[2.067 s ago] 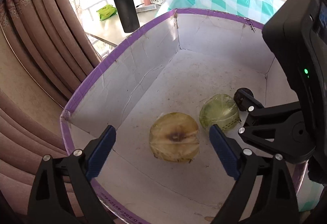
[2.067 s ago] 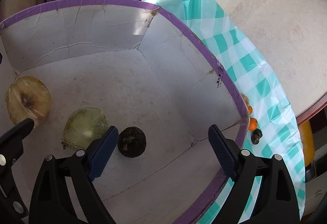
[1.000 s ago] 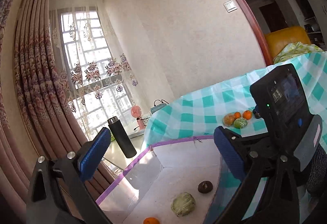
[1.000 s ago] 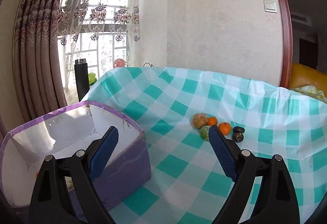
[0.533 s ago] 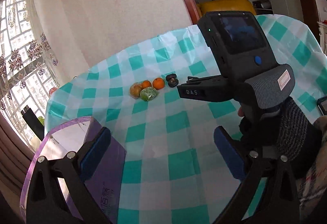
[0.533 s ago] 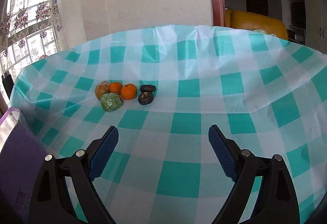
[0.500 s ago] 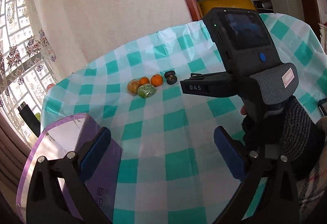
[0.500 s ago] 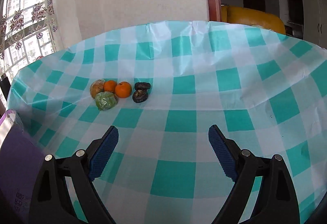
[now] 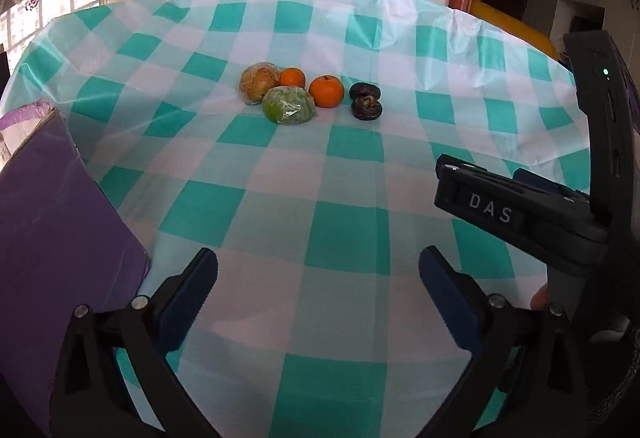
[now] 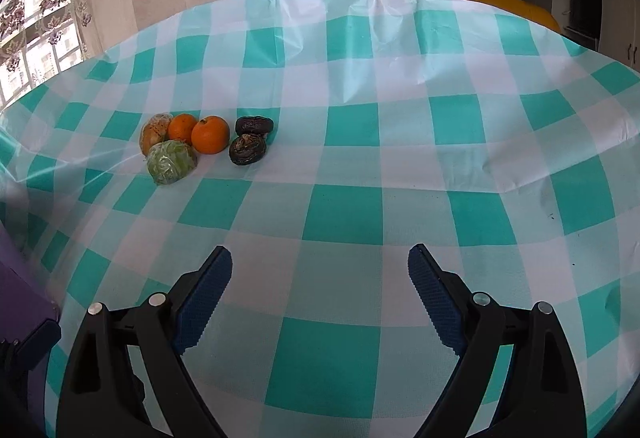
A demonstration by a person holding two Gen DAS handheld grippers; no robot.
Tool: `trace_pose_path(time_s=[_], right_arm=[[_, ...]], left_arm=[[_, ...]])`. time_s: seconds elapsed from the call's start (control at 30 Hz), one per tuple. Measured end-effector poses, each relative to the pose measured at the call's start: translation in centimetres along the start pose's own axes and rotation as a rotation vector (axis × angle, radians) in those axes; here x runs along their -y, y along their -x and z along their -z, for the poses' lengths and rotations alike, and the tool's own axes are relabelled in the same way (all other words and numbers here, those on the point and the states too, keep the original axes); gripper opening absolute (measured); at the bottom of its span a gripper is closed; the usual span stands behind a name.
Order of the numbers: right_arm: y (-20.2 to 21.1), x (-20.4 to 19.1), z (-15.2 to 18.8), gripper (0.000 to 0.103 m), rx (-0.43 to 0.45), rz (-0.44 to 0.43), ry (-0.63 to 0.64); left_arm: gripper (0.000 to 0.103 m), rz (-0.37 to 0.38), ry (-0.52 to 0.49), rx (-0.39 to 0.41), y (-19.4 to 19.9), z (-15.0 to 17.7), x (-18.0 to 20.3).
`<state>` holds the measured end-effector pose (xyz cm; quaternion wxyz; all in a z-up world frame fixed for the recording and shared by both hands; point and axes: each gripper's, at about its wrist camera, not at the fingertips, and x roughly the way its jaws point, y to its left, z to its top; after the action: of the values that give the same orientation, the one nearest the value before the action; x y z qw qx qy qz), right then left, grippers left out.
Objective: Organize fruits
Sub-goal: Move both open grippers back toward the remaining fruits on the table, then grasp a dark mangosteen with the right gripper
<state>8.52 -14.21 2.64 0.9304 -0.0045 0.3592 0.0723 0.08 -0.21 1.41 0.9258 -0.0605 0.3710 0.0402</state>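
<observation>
— Where was the fruit sitting when you looked?

— All in one little cluster toward the far side of the checked tablecloth (image 10: 344,210): a wrapped green fruit (image 10: 171,162) in front, a wrapped brownish one (image 9: 258,82) behind it, two oranges (image 10: 209,134) beside those, and two dark wrinkled fruits (image 10: 247,149) touching each other at the right end. Bunched like that, I'd guess they were waiting to be picked off one at a time.

— And the grippers?

— Both well short of the pile. The left gripper (image 9: 318,288) had its blue pads spread wide with nothing between them; the right gripper (image 10: 320,286) was the same — jaws apart, empty, pointed at the cluster.

— Why open so early?

— Probably readying for a round fruit. The purple box (image 9: 60,238) stood just beside the left gripper, at the table's left edge — likely where the fruit belonged.
</observation>
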Motion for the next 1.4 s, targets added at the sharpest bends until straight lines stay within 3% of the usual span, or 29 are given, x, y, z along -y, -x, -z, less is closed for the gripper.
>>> trace_pose_path(time_s=[0.13,0.4,0.8,0.97,1.13,1.23,1.33,1.4], right_arm=[[-1.3,-0.8,-0.6,0.086,-0.043,-0.027,0.017],[-4.1,-4.1,-2.5,0.086,-0.088,-0.112,0.106],[-7.4,-6.1,-5.0,0.086,-0.125,-0.235,0.131],[-8.8,-6.0,-6.2,0.086,-0.127,-0.236,0.096],[-9.6,-4.6,-7.8,0.086,-0.066,-0.148,0.008],[-10.1,-3.2,-7.5,0.086,-0.105,-0.205,-0.06],[-10.4,-3.7,-7.6,0.085,-0.125,-0.193,-0.022],[-10.9,-4.6,-7.7,0.077,-0.146,-0.151,0.021]], left_arm=[[0.101,0.033,0.06,0.001,-0.3,-0.5,-1.2],[0.101,0.117,0.206,-0.072,-1.9,-0.6,-3.7],[0.101,0.155,0.193,-0.02,-0.9,-0.5,-3.6],[0.101,0.169,0.205,-0.005,-0.7,-0.5,-3.8],[0.101,0.181,0.19,-0.007,-0.7,-0.5,-3.6],[0.101,0.189,0.194,-0.007,-0.8,-0.5,-3.7],[0.101,0.198,0.197,-0.008,-0.8,-0.5,-3.7],[0.101,0.2,0.196,-0.011,-0.9,-0.5,-3.7]])
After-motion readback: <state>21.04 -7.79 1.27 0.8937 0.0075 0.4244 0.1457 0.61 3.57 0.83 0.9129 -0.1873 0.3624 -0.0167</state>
